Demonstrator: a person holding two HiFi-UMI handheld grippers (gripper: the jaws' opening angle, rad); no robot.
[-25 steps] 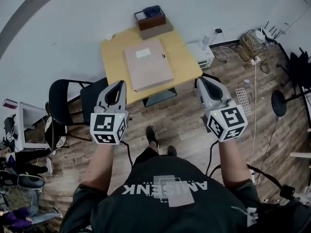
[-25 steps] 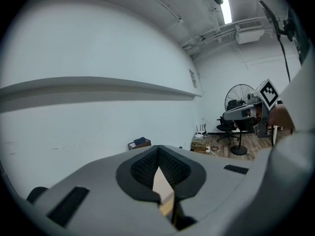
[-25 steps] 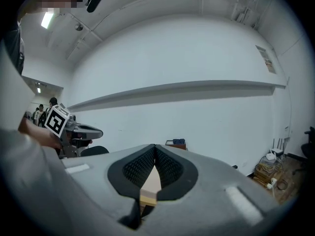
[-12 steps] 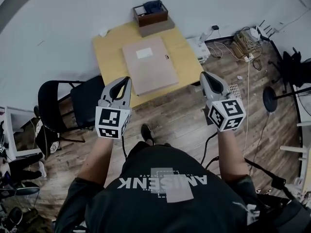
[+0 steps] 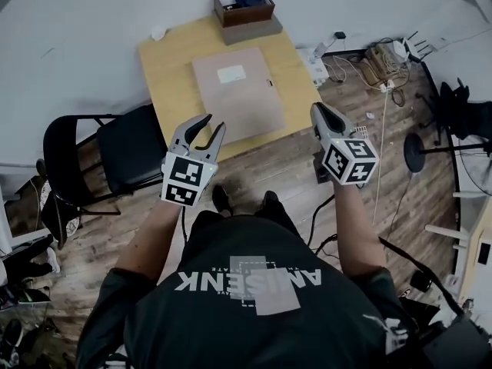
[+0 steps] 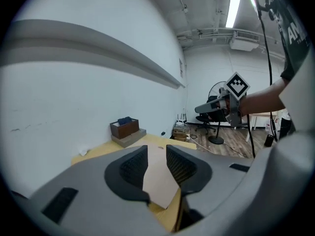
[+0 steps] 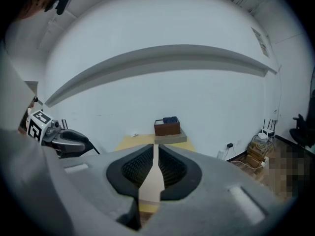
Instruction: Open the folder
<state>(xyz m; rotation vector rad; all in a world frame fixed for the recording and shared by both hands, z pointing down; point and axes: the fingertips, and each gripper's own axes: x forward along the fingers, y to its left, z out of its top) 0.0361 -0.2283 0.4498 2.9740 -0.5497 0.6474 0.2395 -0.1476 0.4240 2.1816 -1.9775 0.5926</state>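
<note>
A closed pinkish-beige folder (image 5: 234, 91) with a white label lies flat on the yellow table (image 5: 165, 64). My left gripper (image 5: 209, 126) hovers at the table's near edge, just short of the folder's near left corner. Its jaws are opening, and nothing is between them. My right gripper (image 5: 317, 111) hangs off the table's right front corner, over the floor. Its jaws are opening too, just a narrow slit, with nothing held. Through the left jaws' gap (image 6: 156, 149) I see the folder (image 6: 157, 178), and it also shows through the right gripper's (image 7: 155, 149) gap as a strip of folder (image 7: 151, 183).
A brown box (image 5: 244, 6) with a dark item sits on a grey box at the table's far edge. A crumpled white scrap (image 5: 157, 33) lies near the far left corner. A black chair (image 5: 127, 156) stands left of the table. Cables and devices (image 5: 377, 56) clutter the floor to the right.
Both grippers have moved forward and down toward the table's near edge. The left jaws, shut before, now stand apart. The right jaws have parted slightly.
</note>
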